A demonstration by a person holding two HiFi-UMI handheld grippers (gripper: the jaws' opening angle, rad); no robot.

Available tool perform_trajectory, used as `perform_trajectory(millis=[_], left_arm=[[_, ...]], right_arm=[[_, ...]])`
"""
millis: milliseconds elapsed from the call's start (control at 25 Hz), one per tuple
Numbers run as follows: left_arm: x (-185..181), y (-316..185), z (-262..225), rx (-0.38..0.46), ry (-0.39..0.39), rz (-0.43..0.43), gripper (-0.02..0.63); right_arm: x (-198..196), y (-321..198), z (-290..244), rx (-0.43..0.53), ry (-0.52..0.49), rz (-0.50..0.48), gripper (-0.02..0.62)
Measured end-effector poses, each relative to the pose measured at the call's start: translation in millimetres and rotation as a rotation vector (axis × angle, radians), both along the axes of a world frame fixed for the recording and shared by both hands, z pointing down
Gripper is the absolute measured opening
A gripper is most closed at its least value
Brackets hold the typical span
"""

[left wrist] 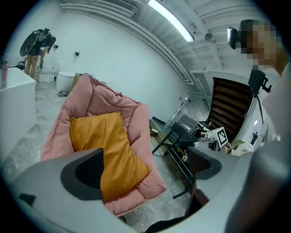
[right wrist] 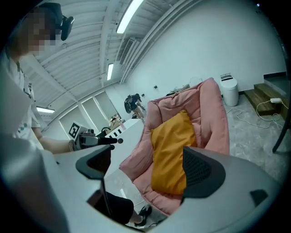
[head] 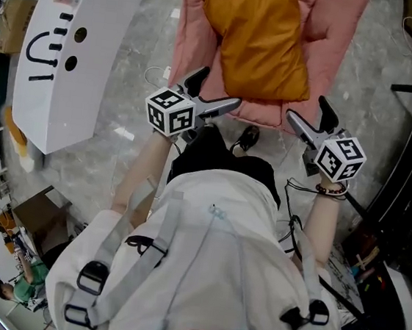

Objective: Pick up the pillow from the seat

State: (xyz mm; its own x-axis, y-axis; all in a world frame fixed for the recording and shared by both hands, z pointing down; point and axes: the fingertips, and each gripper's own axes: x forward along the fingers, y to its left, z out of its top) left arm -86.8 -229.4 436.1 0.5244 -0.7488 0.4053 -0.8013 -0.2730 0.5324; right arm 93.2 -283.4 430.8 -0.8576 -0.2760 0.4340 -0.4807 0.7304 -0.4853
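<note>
Left gripper [head: 220, 88], right gripper [head: 305, 107] gape; pillow [head: 258, 41] runs lengthwise up seat [head: 333, 33].

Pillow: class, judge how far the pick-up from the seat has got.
Done: nothing lifted; the pillow lies on the seat. In hand: left tool and right tool, both open and empty, hover near its front edge. To do: reach, grip, lift.
</note>
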Motion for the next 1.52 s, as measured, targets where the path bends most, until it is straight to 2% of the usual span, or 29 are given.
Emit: perform_trajectory(millis=[280, 480, 640, 800, 880, 960, 1120, 1200, 1520], left_arm=[[-54.6, -39.5, 78.9, -0.188, 0.072, -0.050, 0.560], [-105.1, -76.8, 178.7, -0.405, 0.141, -0.095, 0.560], [-108.0, -87.6, 237.1, -0.532, 0.150, -0.048, 0.561], [-102.9, -99.6, 292.8, -0.607, 0.097, 0.020, 0.563], [-100.9, -104.6, 317.6, -0.623, 0.105, 0.028, 0.568], [-99.2, -115.3, 335.2, -0.605, 0.144, 0.022, 0.574], [-88.5, -134.4, 354.1, -0.550, 0.238, 0.028, 0.589], [-84.5, -138.6, 365.8, -0.544, 0.254, 0.039, 0.591], [-69.9, -160.9, 388.0, -0.480, 0.358, 0.146, 0.589]], right_arm=[[-26.4, -56.4, 54.8, -0.091, 0.064, 0.006, 0.471], [-58.7, -104.3, 128.4, -0.212, 0.111, 0.027, 0.471], [-69.6, -129.9, 177.1, -0.240, 0.187, -0.016, 0.471], [-74.6, -153.6, 231.2, -0.261, 0.255, -0.051, 0.471], [-74.1, -158.8, 258.3, -0.266, 0.311, -0.073, 0.472], [-72.9, -166.7, 279.4, -0.267, 0.354, -0.088, 0.471], [-75.2, -175.7, 307.8, -0.332, 0.359, -0.128, 0.472], [-77.4, -175.9, 321.0, -0.358, 0.368, -0.155, 0.472], [-102.3, -174.4, 346.2, -0.378, 0.399, -0.237, 0.469]])
